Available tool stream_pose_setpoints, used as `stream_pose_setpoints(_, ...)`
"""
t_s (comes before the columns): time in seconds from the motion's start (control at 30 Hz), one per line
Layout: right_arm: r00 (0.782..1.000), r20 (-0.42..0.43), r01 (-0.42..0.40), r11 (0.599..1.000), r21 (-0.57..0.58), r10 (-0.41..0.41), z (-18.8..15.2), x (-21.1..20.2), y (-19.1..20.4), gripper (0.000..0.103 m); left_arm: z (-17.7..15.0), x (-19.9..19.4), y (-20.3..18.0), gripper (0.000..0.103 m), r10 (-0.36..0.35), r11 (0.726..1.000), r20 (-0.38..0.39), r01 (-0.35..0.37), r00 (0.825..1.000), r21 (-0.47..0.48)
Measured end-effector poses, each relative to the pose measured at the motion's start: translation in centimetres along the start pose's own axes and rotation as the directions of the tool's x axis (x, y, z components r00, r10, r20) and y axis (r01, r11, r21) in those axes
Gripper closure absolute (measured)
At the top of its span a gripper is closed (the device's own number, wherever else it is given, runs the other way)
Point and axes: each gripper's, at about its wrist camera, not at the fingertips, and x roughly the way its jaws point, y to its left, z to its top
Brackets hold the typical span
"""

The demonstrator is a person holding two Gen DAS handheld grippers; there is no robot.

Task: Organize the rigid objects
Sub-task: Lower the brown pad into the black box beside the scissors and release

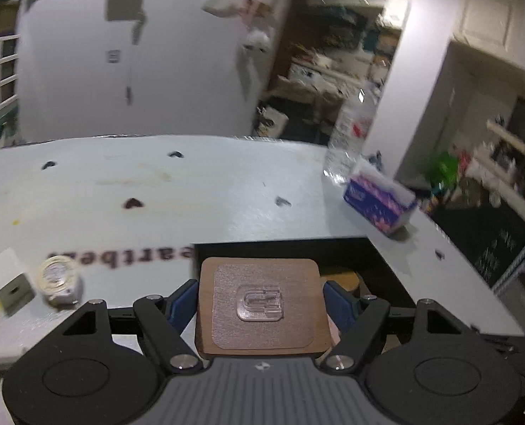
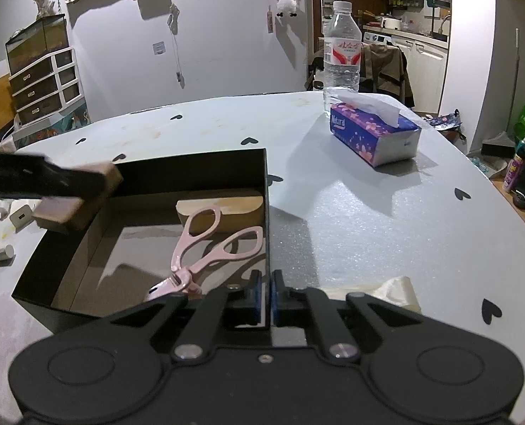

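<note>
- The left gripper (image 1: 260, 310) pinches a wooden block (image 1: 260, 306) from both sides; the block carries a clear plastic hook plate on its upper face and lies flat between the blue pads (image 1: 182, 302).
- The right gripper (image 2: 266, 295) is pressed together on the near right wall of the black box (image 2: 266, 191), its pads either side of the thin rim, apparently steadying it.
- Seen from the right wrist, the block (image 2: 74, 194) hangs over the box's left rim, partly above the open interior, so the box floor lies below it and to its right. The left hand is the nearer one for the drop; the right has no free grip.
- Inside the box, pink scissors (image 2: 205, 248) lie with handles towards the far wall and blades towards the near left, propped on a pale wooden piece (image 2: 227, 209) at the back. The bare floor is on the box's left half, under the block.
- Left of the box sit a tape roll (image 1: 58, 279) and a small white cube (image 1: 9, 278), still to be sorted.
- Beyond the box's far right corner stand a tissue box (image 2: 374, 136) and, behind it, a water bottle (image 2: 342, 49).
- The left view is motion-blurred, so how high the block sits above the rim is hard to judge; the scissor tips are hidden behind the right gripper.
</note>
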Motion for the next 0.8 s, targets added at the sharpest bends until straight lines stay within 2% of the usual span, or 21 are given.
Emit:
stream_pose_setpoints(0.1, 1.0, 0.0, 0.002, 1.0, -0.004, -0.002, 0.0, 0.0, 0.1, 0.097, 0.0, 1.7, -1.6, 0.027, 0.022, 0.997, -0.051, -0.018, 0.998, 0.081)
stream_pose_setpoints(0.17, 1.0, 0.001, 0.001, 1.0, -0.002, -0.001, 0.0, 0.0, 0.1, 0.097, -0.3, 2.8, -2.8, 0.027, 0.048, 0.984, -0.075, -0.034, 0.996, 0.175)
stream_pose_setpoints(0.33, 1.0, 0.003, -0.002, 1.0, 0.005, 0.002, 0.0, 0.0, 0.1, 0.097, -1.0, 5.4, -4.8, 0.027, 0.13, 0.927, -0.11, -0.081, 0.985, 0.367)
stream_pose_setpoints(0.43, 1.0, 0.004, -0.001, 1.0, 0.005, 0.001, 0.0, 0.0, 0.0, 0.097, -1.8, 6.8, -5.2, 0.027, 0.167, 0.892, -0.147, -0.086, 0.975, 0.443)
stream_pose_setpoints(0.5, 1.0, 0.004, -0.003, 1.0, 0.008, 0.003, 0.0, 0.0, 0.0, 0.097, -2.2, 7.4, -5.4, 0.027, 0.167, 0.883, -0.18, -0.066, 0.969, 0.465)
stream_pose_setpoints(0.63, 1.0, 0.004, -0.001, 1.0, 0.007, 0.001, 0.0, 0.0, 0.0, 0.097, -2.3, 7.6, -5.6, 0.027, 0.102, 0.913, -0.238, 0.005, 0.966, 0.408)
stream_pose_setpoints(0.8, 1.0, 0.005, -0.001, 1.0, 0.006, 0.001, 0.0, 0.0, 0.1, 0.096, -1.7, 7.9, -5.6, 0.027, 0.012, 0.955, -0.283, 0.073, 0.959, 0.288)
